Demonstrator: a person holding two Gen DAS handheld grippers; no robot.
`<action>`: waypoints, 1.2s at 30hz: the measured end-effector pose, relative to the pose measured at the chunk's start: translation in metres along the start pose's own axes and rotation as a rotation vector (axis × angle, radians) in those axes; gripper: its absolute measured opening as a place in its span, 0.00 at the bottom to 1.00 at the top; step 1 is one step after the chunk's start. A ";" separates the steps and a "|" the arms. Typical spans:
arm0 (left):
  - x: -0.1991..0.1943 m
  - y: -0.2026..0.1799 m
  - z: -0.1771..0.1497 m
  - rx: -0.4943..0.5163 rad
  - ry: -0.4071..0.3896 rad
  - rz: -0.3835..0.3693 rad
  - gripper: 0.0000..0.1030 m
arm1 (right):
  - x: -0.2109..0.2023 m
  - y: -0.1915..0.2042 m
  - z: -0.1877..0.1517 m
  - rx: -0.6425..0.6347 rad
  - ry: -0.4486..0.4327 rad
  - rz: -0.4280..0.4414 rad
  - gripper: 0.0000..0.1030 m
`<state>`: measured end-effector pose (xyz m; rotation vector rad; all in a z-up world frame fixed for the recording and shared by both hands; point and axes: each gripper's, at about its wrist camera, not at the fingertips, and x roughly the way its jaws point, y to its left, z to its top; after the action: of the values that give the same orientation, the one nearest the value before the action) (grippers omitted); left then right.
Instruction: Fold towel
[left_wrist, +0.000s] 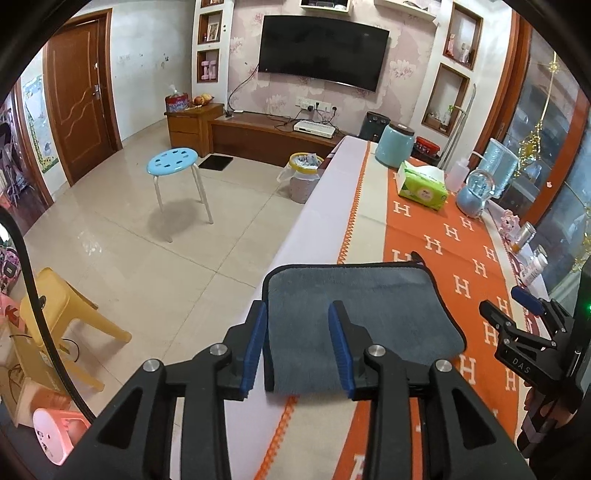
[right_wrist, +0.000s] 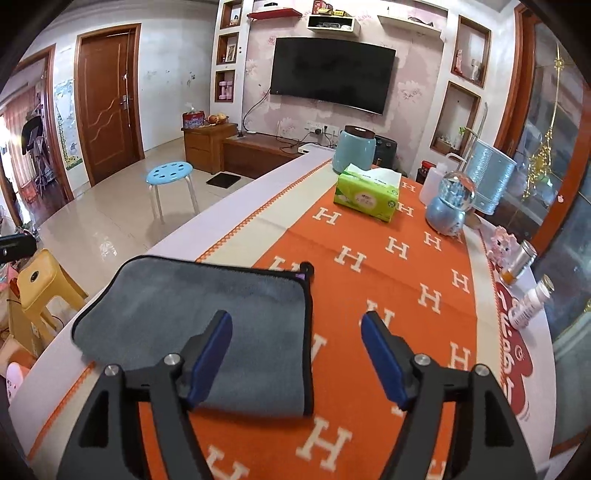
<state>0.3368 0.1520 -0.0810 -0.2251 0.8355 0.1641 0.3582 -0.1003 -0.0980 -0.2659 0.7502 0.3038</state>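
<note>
A grey towel with black trim lies folded flat on the orange H-patterned tablecloth, near the table's left edge. My left gripper is open and empty, hovering just over the towel's near left part. In the right wrist view the towel lies at the left. My right gripper is open and empty, its left finger over the towel, its right finger over the tablecloth. The right gripper also shows at the right edge of the left wrist view.
A green tissue pack, teal jar, snow globe, clear jug and small bottles stand along the table's far and right side. A blue stool and yellow chair stand on the floor at left.
</note>
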 end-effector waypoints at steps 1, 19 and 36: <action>-0.005 0.000 -0.003 0.002 -0.002 -0.002 0.33 | -0.007 0.000 -0.004 0.004 -0.001 -0.002 0.73; -0.131 -0.005 -0.078 0.124 -0.038 -0.122 0.61 | -0.159 0.015 -0.105 0.144 0.046 -0.154 0.85; -0.218 -0.023 -0.151 0.251 -0.030 -0.220 0.78 | -0.281 0.028 -0.208 0.327 0.058 -0.238 0.91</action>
<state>0.0909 0.0780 -0.0128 -0.0769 0.7878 -0.1429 0.0241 -0.1942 -0.0509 -0.0528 0.8043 -0.0542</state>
